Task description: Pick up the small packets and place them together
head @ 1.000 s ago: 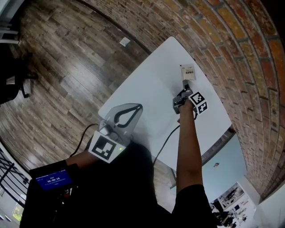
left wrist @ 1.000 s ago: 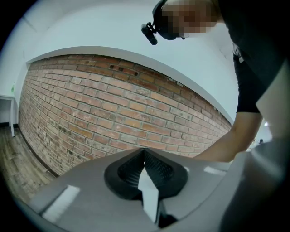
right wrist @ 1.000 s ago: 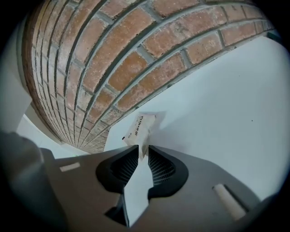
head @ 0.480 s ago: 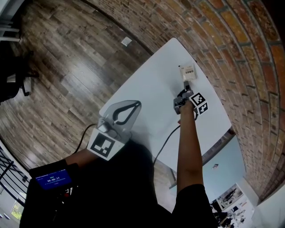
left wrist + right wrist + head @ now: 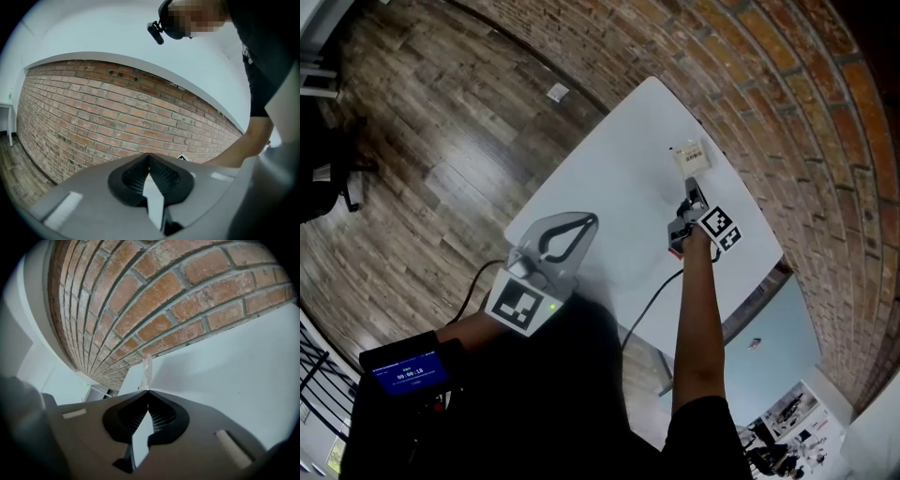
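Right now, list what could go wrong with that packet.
1. The right gripper pinches the packet only by its thin edge, at the very tips of the jaws. It could slip or twist out.
2. The packet hangs close to the far edge of the table, by the brick wall. A drop there might send it off the table.

Open room over the table point(image 5: 614, 187); brick wall point(image 5: 787, 112) flanks it.

Grey left gripper point(image 5: 592, 221) and right gripper point(image 5: 687, 190), black ribbed pads point(image 5: 162, 174), black-and-white marker cube point(image 5: 521, 309) on each, thin black cable point(image 5: 649, 302), black short-sleeved top point(image 5: 698, 427), blue-lit screen point(image 5: 405, 373) at one forearm.
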A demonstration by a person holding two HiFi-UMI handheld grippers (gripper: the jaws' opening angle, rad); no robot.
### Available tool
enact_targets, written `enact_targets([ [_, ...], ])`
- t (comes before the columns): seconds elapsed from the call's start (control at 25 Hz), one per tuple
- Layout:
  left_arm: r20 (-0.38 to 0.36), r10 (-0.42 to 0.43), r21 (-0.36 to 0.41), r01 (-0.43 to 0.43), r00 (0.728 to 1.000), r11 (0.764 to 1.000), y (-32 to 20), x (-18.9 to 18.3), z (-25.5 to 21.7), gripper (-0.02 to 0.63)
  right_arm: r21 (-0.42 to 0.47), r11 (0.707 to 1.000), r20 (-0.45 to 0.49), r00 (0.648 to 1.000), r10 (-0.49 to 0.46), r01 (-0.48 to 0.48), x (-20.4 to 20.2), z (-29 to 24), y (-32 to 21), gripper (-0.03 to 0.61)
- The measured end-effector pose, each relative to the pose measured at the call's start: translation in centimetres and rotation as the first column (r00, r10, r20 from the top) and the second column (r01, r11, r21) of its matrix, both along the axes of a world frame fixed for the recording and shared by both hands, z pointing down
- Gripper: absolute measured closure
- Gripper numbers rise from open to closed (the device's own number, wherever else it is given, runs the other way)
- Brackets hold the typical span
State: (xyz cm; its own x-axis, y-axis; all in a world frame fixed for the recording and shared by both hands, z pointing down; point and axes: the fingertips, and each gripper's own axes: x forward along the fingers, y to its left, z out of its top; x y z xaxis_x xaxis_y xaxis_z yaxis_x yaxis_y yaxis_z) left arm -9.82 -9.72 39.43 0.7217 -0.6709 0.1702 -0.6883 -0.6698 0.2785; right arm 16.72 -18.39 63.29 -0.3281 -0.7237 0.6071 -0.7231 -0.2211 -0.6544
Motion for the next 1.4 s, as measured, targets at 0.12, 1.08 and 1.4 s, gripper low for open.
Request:
enact_targets([
  [0.12,0.007,0.022,0.010,-0.022,1.000,1.000,1.4,0.7,-0.5,0.614,0.003,0.991,-0.053,0.989,-0.135,0.135,-0.7,-1.4,2.3,0.575],
  [1.08,0.044,-0.017,0.039,0.015,0.999,0.999,8.2,4.4,-1.0,0.614,-0.270,0.651,-0.159,0.634,-0.757,0.709,-3.8,2.9,16.2,0.575],
  [1.4,0.041,-0.120,0.022,0.119,0.992,0.993,9.5,3.7,-0.9,0.614,-0.251,0.629,-0.326,0.548,-0.771,0.736,-4.0,2.6,13.5,0.401],
])
